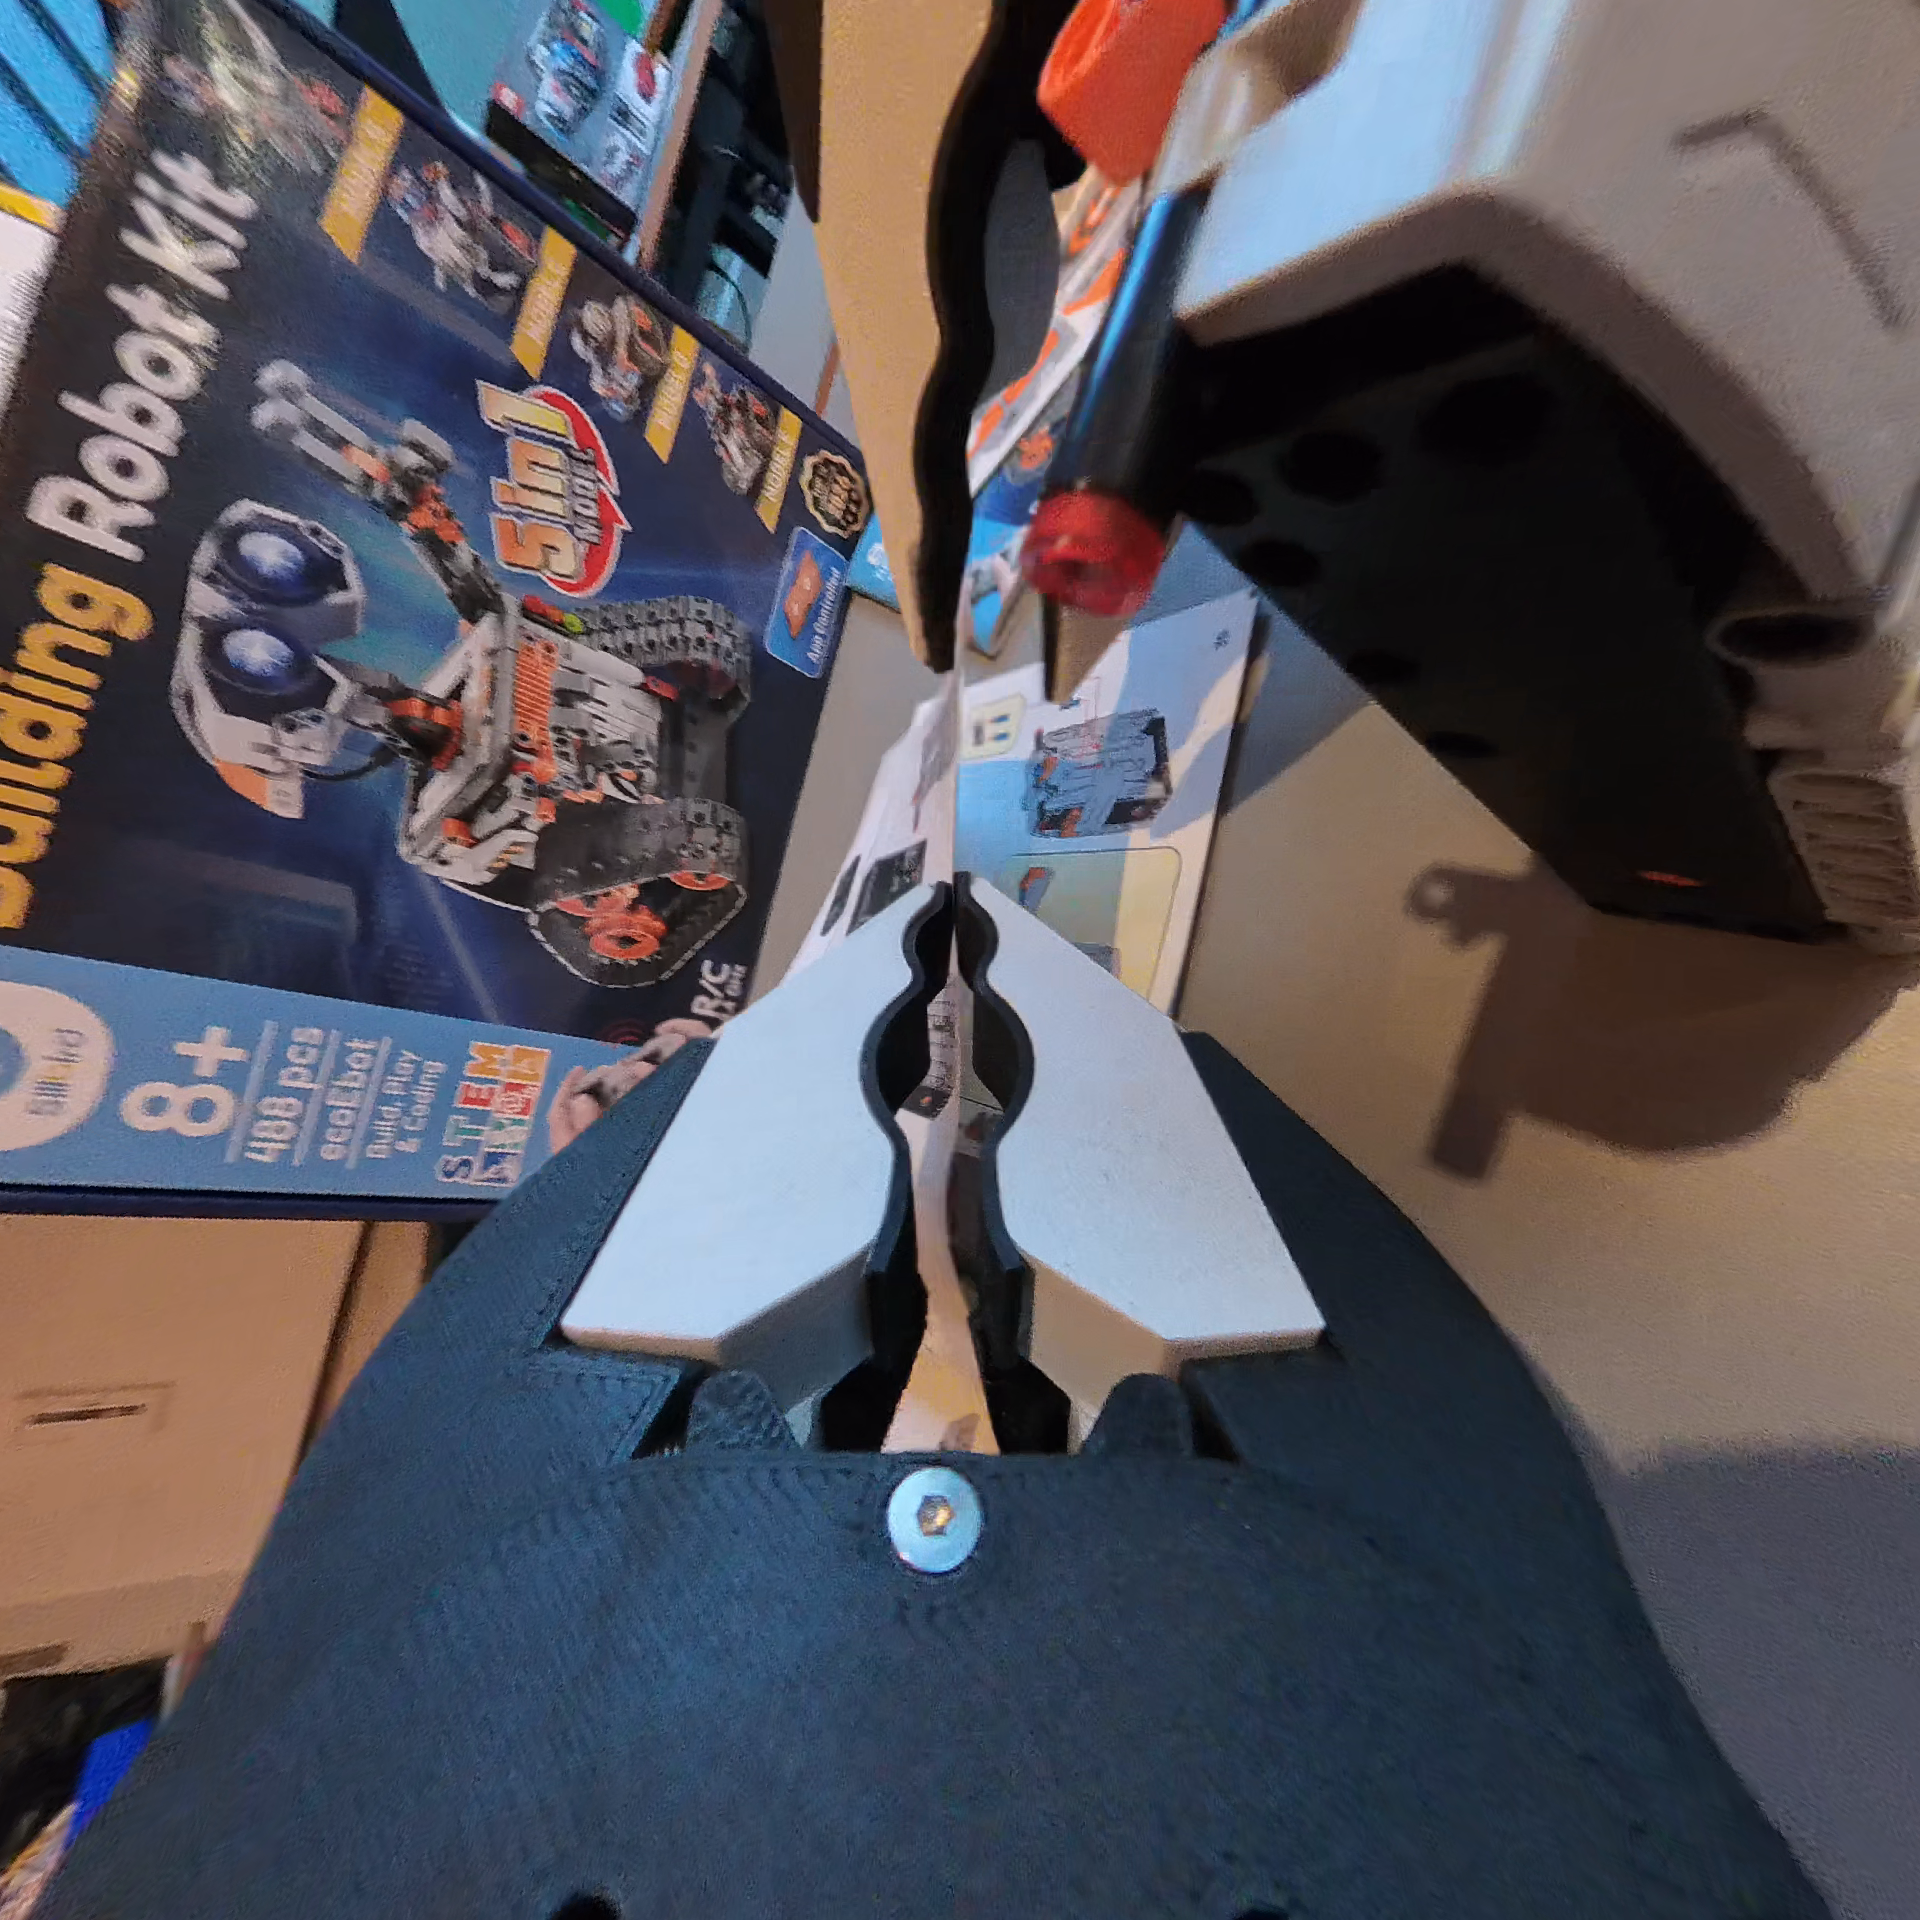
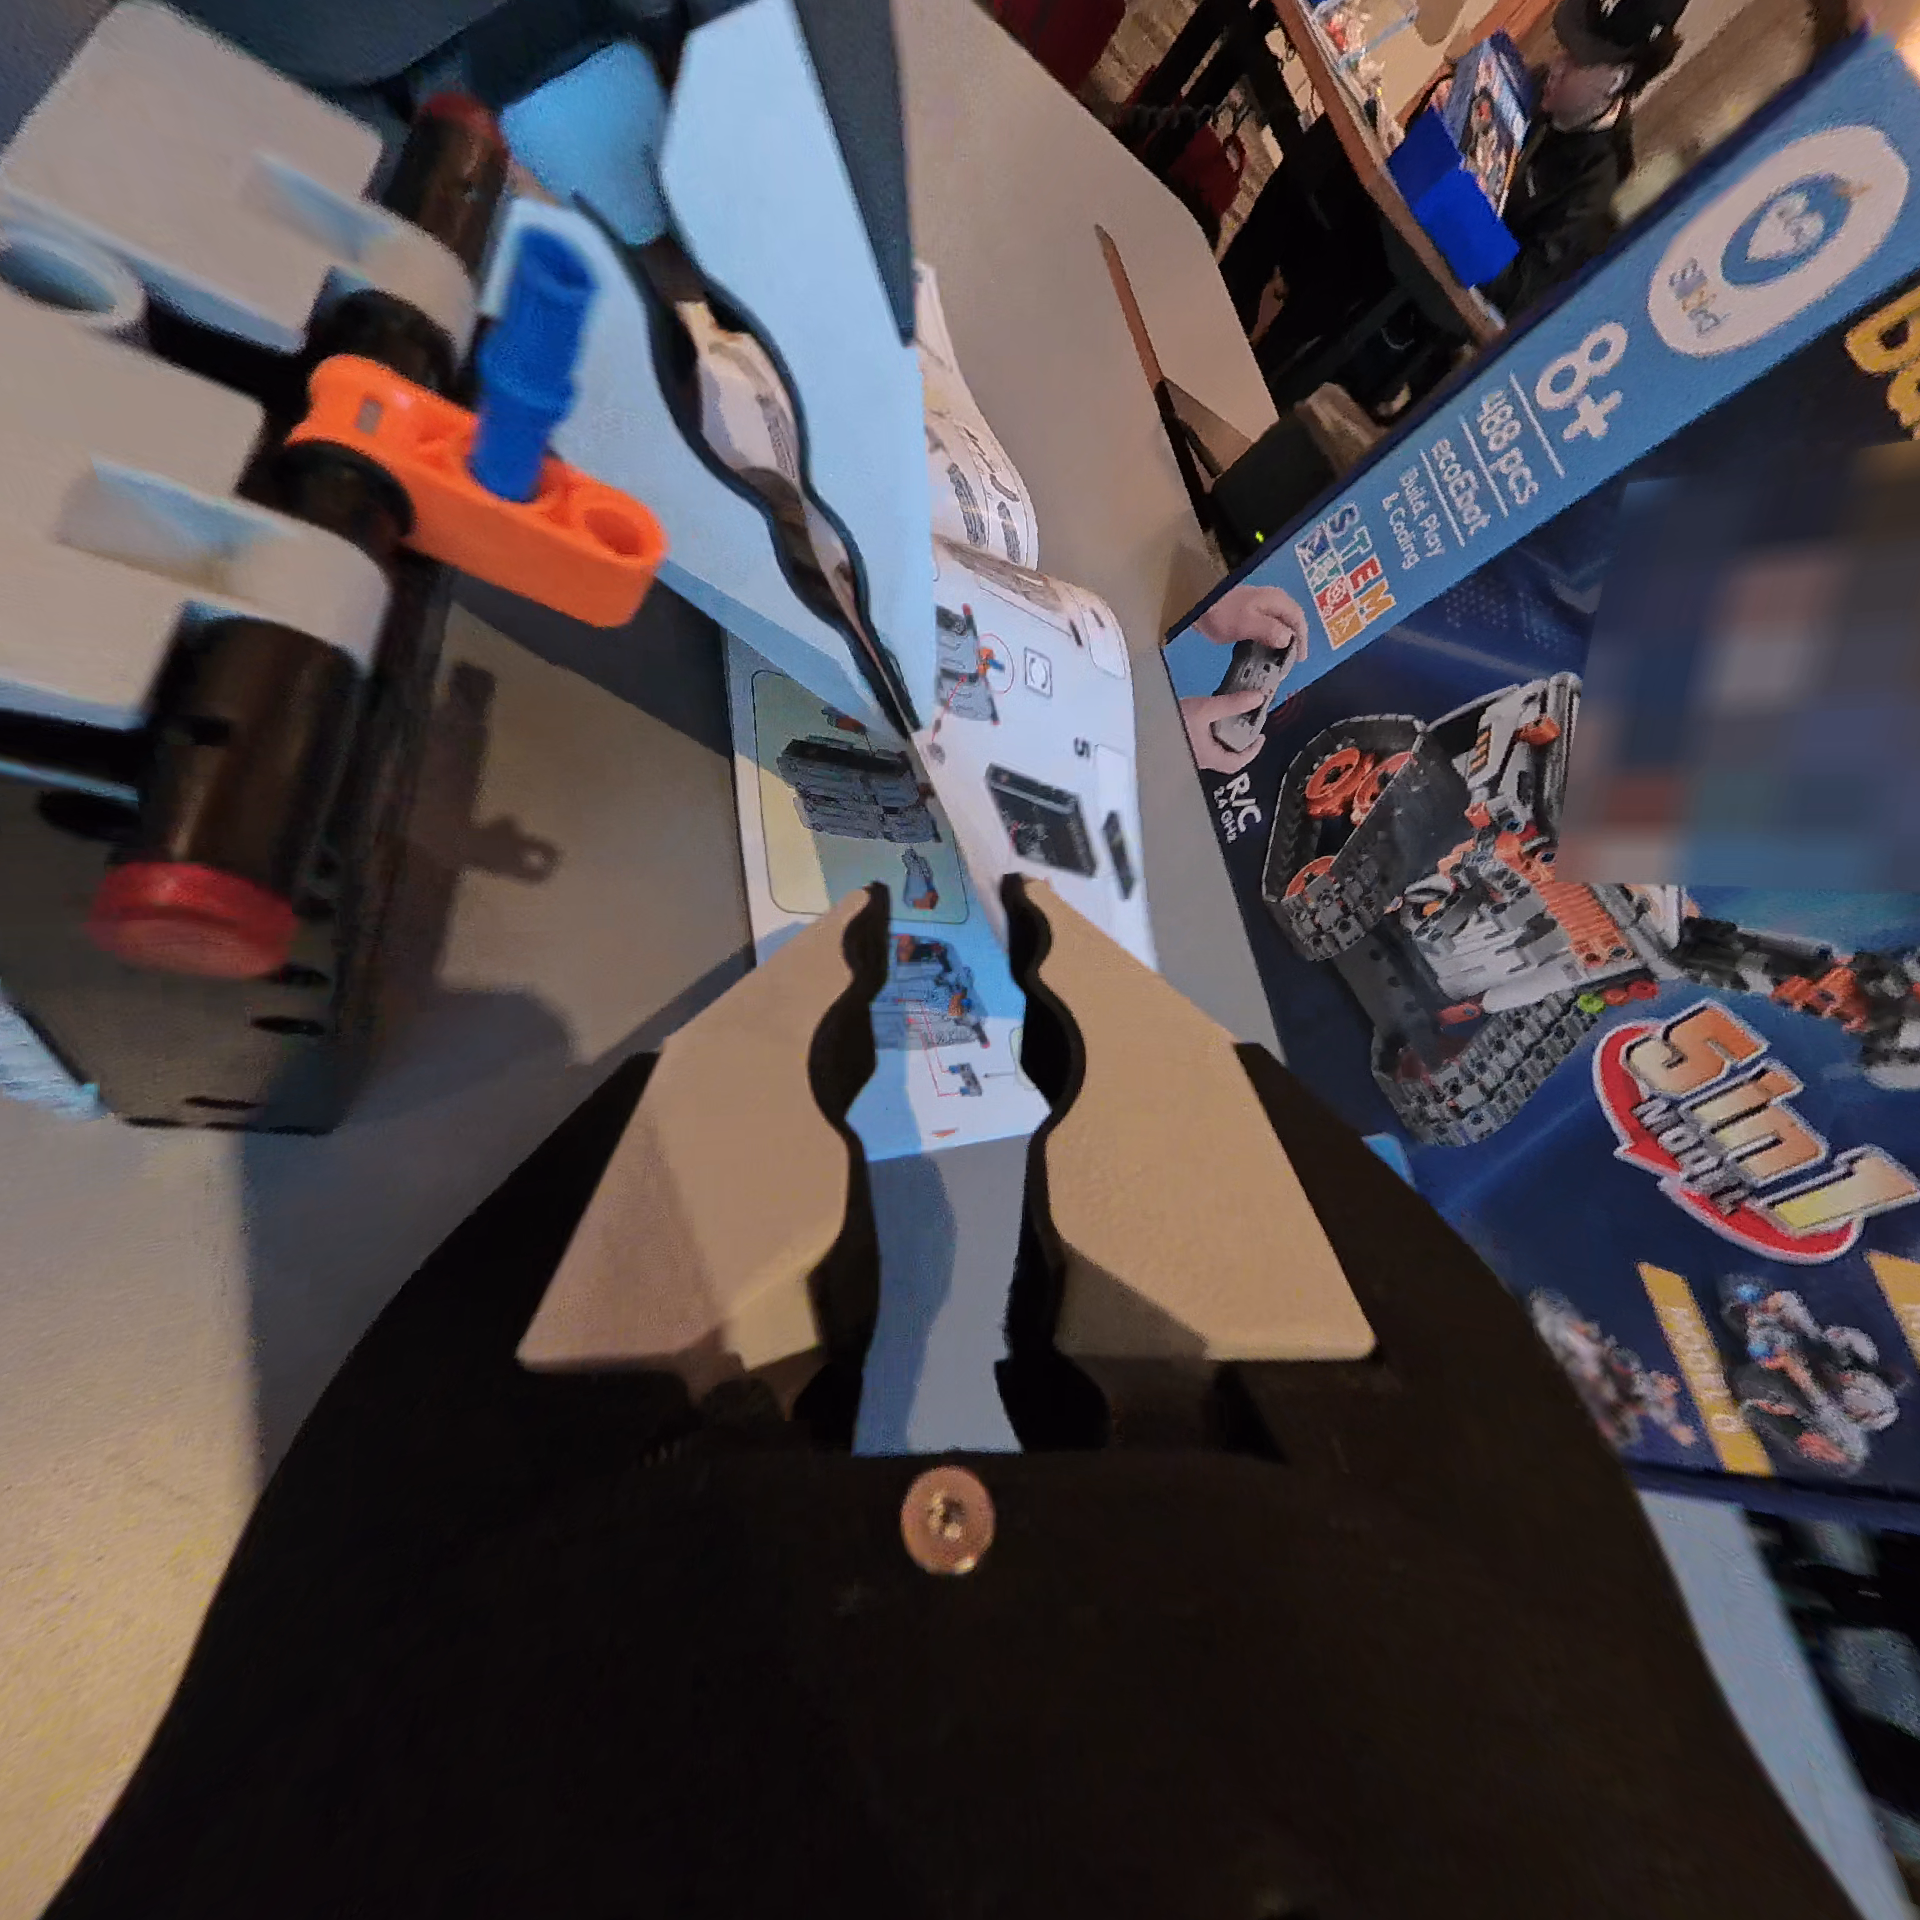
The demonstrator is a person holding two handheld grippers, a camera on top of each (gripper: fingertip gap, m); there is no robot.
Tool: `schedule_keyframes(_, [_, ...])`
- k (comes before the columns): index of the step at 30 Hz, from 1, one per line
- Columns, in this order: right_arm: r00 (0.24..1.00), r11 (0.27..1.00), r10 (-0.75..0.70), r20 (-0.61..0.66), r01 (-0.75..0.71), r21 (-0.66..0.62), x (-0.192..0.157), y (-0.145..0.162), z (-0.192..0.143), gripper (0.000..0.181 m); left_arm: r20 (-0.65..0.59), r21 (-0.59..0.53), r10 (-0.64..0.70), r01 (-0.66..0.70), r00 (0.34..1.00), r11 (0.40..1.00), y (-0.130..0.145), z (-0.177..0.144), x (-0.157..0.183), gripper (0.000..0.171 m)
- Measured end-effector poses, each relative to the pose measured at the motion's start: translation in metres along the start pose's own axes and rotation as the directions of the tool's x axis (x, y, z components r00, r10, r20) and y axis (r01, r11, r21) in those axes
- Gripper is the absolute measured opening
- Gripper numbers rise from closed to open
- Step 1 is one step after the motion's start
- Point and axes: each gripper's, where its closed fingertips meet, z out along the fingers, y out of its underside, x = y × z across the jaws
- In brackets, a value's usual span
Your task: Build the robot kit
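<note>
My left gripper (image 1: 954, 888) is shut on a thin page (image 1: 953, 769) of an open instruction booklet (image 1: 1101, 769) and holds that page up on edge. In the right wrist view it (image 2: 902, 712) pinches the lifted, curling page (image 2: 1029, 748). My right gripper (image 2: 945, 894) is open and empty just above the booklet (image 2: 831, 790), with the page's edge next to its right finger (image 2: 1049, 935). In the left wrist view it (image 1: 1003, 665) hangs open beyond the page. A grey and black block assembly (image 2: 208, 623) with an orange beam, a blue pin and a red cap is at the left; the left wrist view (image 1: 1558, 416) shows it at upper right.
A large dark blue building-kit box (image 1: 416, 623) lies beside the booklet, also in the right wrist view (image 2: 1558, 935). The pale table (image 1: 1455, 1351) bears everything. A cardboard box (image 1: 156, 1403) is at the lower left. A person (image 2: 1579, 135) sits at a far table. Spacing between my two grippers at the tips: around 4 cm.
</note>
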Motion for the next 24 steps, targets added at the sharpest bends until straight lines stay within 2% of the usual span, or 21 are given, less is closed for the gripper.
schedule_keyframes(3, [0.97, 0.97, 0.233, 0.067, -0.237, 0.049, 0.007, 0.001, -0.018, 0.03, 0.064, 0.032, 0.042, -0.044, 0.997, 0.999, -0.006, -0.005, -0.006, 0.0])
schedule_keyframes(4, [0.933, 0.931, 0.347, 0.1, -0.355, 0.08, 0.013, 0.0, -0.024, 0.034, 0.081, 0.039, 0.053, -0.057, 0.995, 0.998, -0.007, -0.007, -0.007, 0.0])
schedule_keyframes(5, [0.864, 0.859, 0.487, 0.13, -0.501, 0.106, 0.022, 0.001, -0.029, 0.035, 0.096, 0.042, 0.066, -0.071, 0.993, 0.997, -0.008, -0.008, -0.009, 0.0])
schedule_keyframes(6, [0.742, 0.739, 0.646, 0.182, -0.667, 0.097, 0.03, 0.005, -0.032, 0.034, 0.116, 0.042, 0.081, -0.086, 0.99, 0.995, -0.008, -0.009, -0.011, 0.0])
schedule_keyframes(8, [0.386, 0.398, 0.871, 0.305, -0.917, 0.024, 0.044, 0.011, -0.035, 0.038, 0.152, 0.047, 0.112, -0.12, 0.982, 0.992, -0.011, -0.012, -0.015, 0.0])
schedule_keyframes(10, [0.063, 0.085, 0.926, 0.372, -0.996, -0.042, 0.059, 0.014, -0.035, 0.038, 0.165, 0.042, 0.137, -0.146, 0.977, 0.988, -0.011, -0.012, -0.015, 0.0])
schedule_keyframes(11, [-0.066, -0.027, 0.911, 0.408, -0.995, -0.101, 0.061, 0.01, -0.034, 0.038, 0.163, 0.042, 0.141, -0.15, 0.976, 0.988, -0.012, -0.012, -0.014, 0.0])
schedule_keyframes(12, [-0.171, -0.104, 0.897, 0.409, -0.978, -0.18, 0.059, 0.008, -0.031, 0.037, 0.158, 0.042, 0.143, -0.152, 0.977, 0.988, -0.012, -0.011, -0.013, 0.0])
schedule_keyframes(13, [-0.232, -0.143, 0.895, 0.382, -0.958, -0.248, 0.053, 0.008, -0.027, 0.037, 0.159, 0.042, 0.151, -0.159, 0.976, 0.986, -0.012, -0.011, -0.013, 0.0])
schedule_keyframes(17, [-0.28, -0.164, 0.929, 0.244, -0.9, -0.405, 0.029, 0.011, -0.01, 0.032, 0.161, 0.039, 0.18, -0.189, 0.97, 0.981, -0.012, -0.012, -0.011, 0.0])
schedule_keyframes(20, [-0.353, -0.196, 0.889, 0.292, -0.869, -0.455, 0.027, -0.006, -0.007, 0.002, 0.163, 0.044, 0.203, -0.212, 0.965, 0.976, -0.012, -0.015, -0.01, 0.0])
schedule_keyframes(21, [-0.374, -0.209, 0.878, 0.299, -0.862, -0.462, 0.028, -0.01, -0.006, 0.0, 0.162, 0.062, 0.191, -0.203, 0.968, 0.977, -0.013, -0.016, -0.01, 0.001])
schedule_keyframes(22, [-0.383, -0.214, 0.871, 0.308, -0.859, -0.465, 0.03, -0.014, -0.006, 0.0, 0.147, 0.076, 0.158, -0.171, 0.976, 0.982, -0.014, -0.017, -0.009, 0.013])
schedule_keyframes(24, [-0.386, -0.218, 0.861, 0.331, -0.868, -0.446, 0.037, -0.022, -0.002, 0.0, 0.165, 0.079, 0.035, -0.049, 0.986, 0.996, -0.013, -0.019, -0.019, 0.061])
